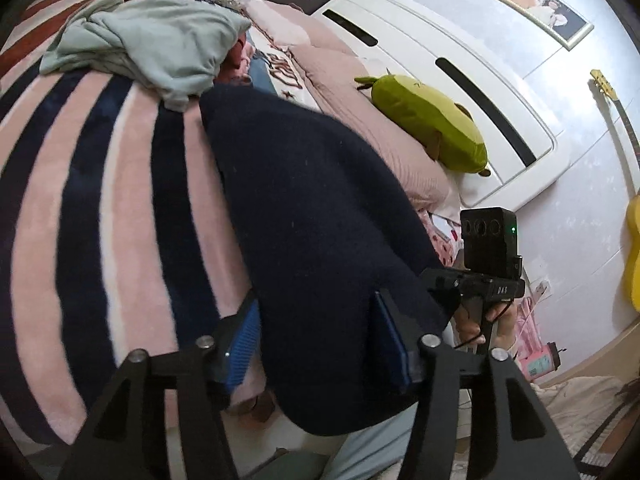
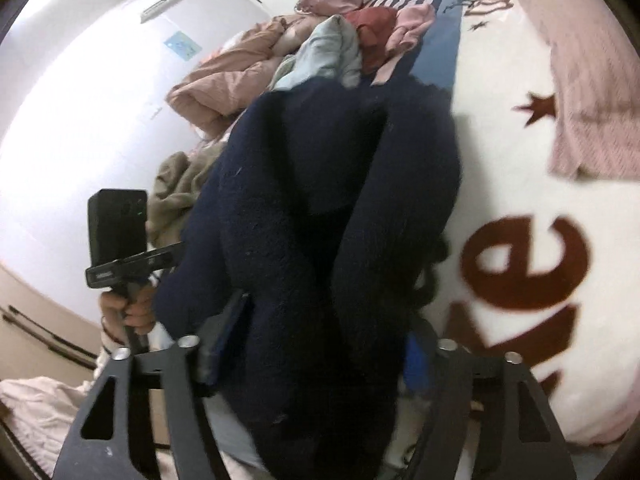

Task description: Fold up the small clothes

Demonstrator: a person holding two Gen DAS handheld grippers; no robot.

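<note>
Both jaws are pinching the same navy garment: the left gripper is clamping one edge between its blue pads, and the right gripper is clamping another, the cloth bulging thickly between its fingers. The garment is hanging off the near edge of the bed, draping onto the striped blanket. To fold well, both grips should probably be pulling level and taut before laying it flat. The navy fabric is looking fuzzy, thick and limp; the blanket is looking plush.
</note>
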